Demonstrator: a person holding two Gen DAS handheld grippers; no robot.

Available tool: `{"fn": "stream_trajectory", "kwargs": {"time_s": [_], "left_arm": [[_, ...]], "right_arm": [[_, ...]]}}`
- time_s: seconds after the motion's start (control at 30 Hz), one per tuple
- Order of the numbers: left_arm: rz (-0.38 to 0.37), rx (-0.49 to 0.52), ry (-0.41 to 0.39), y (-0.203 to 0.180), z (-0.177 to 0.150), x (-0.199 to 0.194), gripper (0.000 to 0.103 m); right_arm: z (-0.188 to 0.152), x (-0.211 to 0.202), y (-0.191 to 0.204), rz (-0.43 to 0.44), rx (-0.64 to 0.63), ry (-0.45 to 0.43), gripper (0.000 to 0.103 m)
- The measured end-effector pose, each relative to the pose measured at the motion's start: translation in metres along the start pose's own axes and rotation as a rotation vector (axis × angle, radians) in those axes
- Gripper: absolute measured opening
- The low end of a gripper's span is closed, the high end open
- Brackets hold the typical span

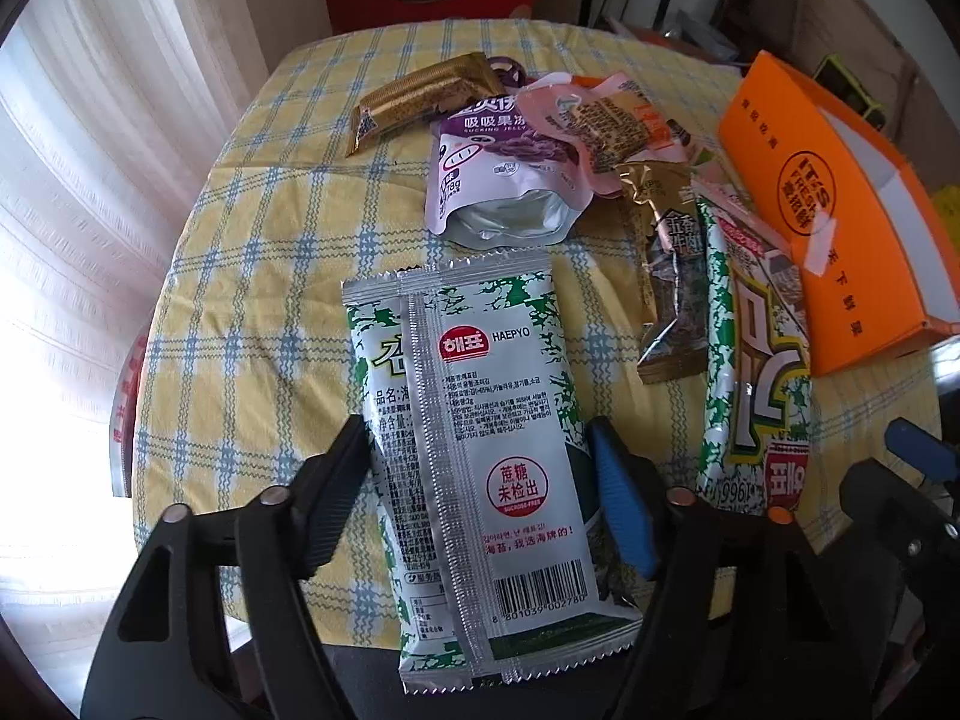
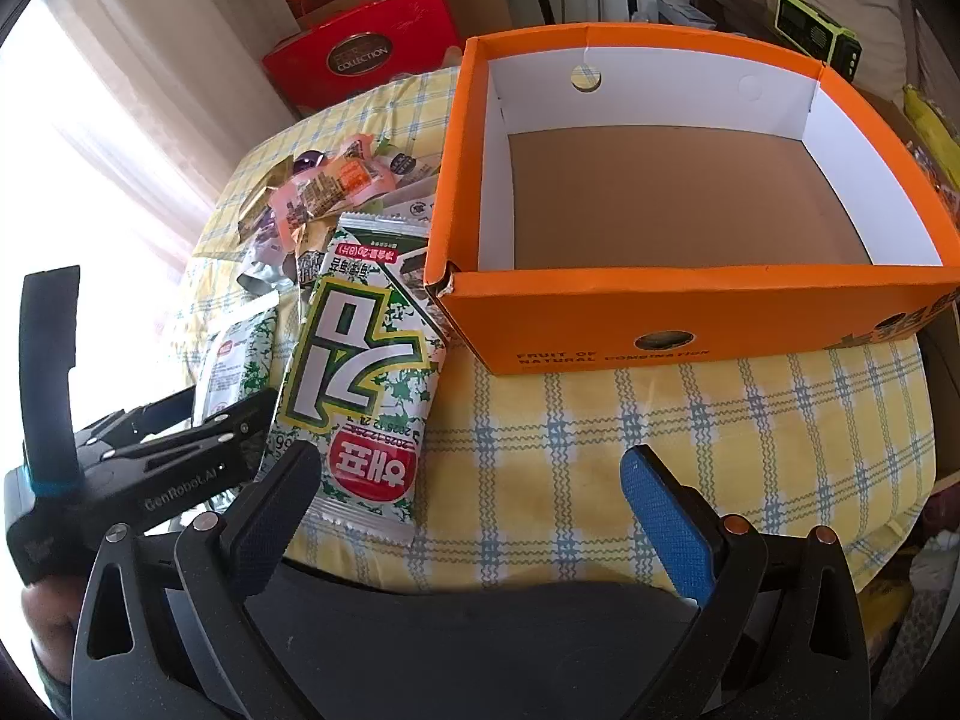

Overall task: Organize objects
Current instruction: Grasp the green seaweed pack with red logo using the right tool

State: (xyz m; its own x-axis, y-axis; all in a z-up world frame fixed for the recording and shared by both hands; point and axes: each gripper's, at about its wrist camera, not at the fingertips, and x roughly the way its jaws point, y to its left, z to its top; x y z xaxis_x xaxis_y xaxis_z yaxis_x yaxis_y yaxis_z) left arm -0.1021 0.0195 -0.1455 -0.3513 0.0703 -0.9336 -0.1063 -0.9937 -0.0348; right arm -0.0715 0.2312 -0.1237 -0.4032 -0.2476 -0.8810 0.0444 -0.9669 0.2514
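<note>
The left gripper [image 1: 480,480] points steeply down at the checked tablecloth [image 1: 258,312]. A silver seaweed packet [image 1: 480,462] lies back-side up between its fingers; the black finger [image 1: 336,492] meets the packet's left edge and the blue finger [image 1: 621,504] its right edge, but whether the pads press on it cannot be told. Beyond the packet lies a purple jelly pouch [image 1: 498,180], with a gold wrapper [image 1: 420,99] to its left. A second seaweed packet [image 2: 366,384] lies face up to the right, just beside the orange box [image 2: 600,312]. The box stands open-topped near the table's right edge, showing a bare brown floor. The right gripper [image 2: 474,504] hangs over bare cloth in front of the box, its jaws spread wide and holding nothing.
</note>
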Motion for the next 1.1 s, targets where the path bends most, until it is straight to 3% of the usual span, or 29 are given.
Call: {"fn": "stream_trajectory", "kwargs": {"time_s": [0.1, 0.53, 0.77, 0.93, 1.0, 1.1], "left_arm": [[-0.039, -0.03, -0.006, 0.007, -0.005, -0.004, 0.056], [-0.07, -0.132, -0.041, 0.058, -0.01, -0.028, 0.055], [-0.08, -0.137, -0.048, 0.061, -0.007, -0.029, 0.055], [-0.058, -0.137, -0.057, 0.067, -0.011, -0.03, 0.055], [-0.047, -0.134, -0.06, 0.069, -0.014, -0.032, 0.055], [-0.042, -0.132, -0.06, 0.07, -0.016, -0.036, 0.055]], "right_arm": [[0.001, 0.002, 0.003, 0.026, 0.008, 0.016, 0.101], [0.008, 0.033, 0.031, 0.055, 0.04, 0.118, 0.103], [0.012, 0.036, 0.034, 0.002, 0.107, 0.077, 0.103], [0.008, 0.038, 0.043, -0.075, 0.105, 0.028, 0.103], [0.005, 0.039, 0.05, -0.058, 0.061, 0.013, 0.103], [0.0, 0.04, 0.061, -0.091, -0.03, 0.003, 0.09]]}}
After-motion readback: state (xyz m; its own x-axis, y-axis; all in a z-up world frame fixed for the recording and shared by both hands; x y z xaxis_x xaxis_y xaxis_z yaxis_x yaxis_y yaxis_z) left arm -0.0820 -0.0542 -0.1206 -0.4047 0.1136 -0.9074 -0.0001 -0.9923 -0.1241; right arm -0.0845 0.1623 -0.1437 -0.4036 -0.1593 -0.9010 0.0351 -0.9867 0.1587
